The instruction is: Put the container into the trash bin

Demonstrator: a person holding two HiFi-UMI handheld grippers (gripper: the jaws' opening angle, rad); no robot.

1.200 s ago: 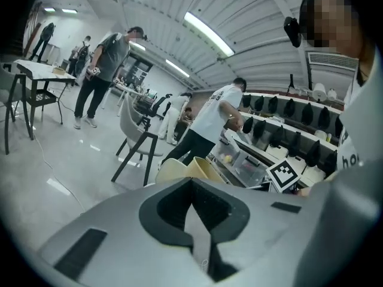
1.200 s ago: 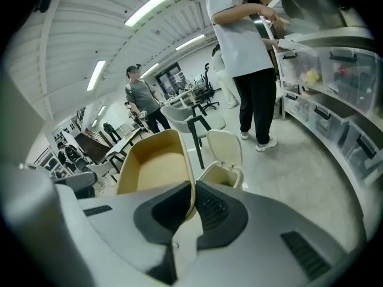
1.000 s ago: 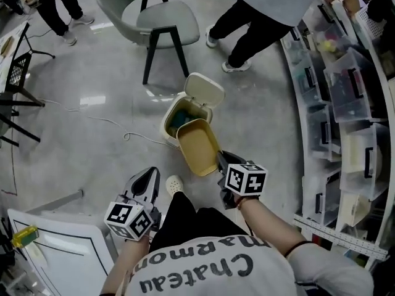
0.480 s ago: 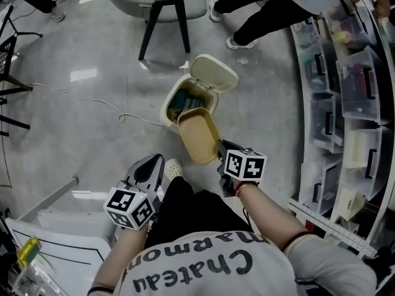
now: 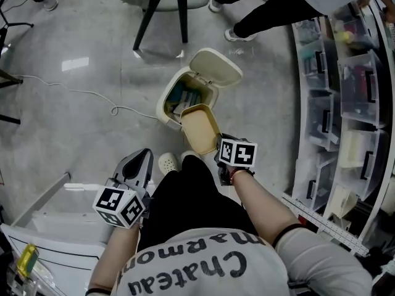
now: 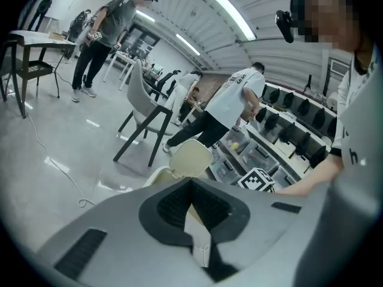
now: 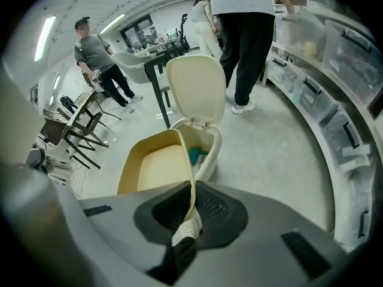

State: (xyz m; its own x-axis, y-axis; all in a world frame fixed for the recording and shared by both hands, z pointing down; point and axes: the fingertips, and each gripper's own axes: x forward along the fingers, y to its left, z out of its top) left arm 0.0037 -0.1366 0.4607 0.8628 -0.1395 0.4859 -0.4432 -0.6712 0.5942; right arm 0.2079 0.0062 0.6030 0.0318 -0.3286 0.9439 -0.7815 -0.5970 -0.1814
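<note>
Head view: a person stood over a cream trash bin (image 5: 164, 101) on the grey floor (image 5: 74, 128), its lid (image 5: 216, 68) flipped open.
Container: the empty cream container (image 5: 199, 128) hung tilted, its far end at the near edge of the bin's mouth; contact with the rim could not be told.
Right tool: the right tool (image 7: 190, 211) was clamped on the container's near wall.
Left tool: the left tool (image 5: 138, 163), jaws pressed together and empty, was held low beside the person's leg, well apart from the bin.
Inside the bin: a teal item (image 7: 196, 154) showed.
Surroundings: a chair (image 5: 162, 5) stood beyond the bin, with clear storage drawers (image 5: 333, 103) along the right.
</note>
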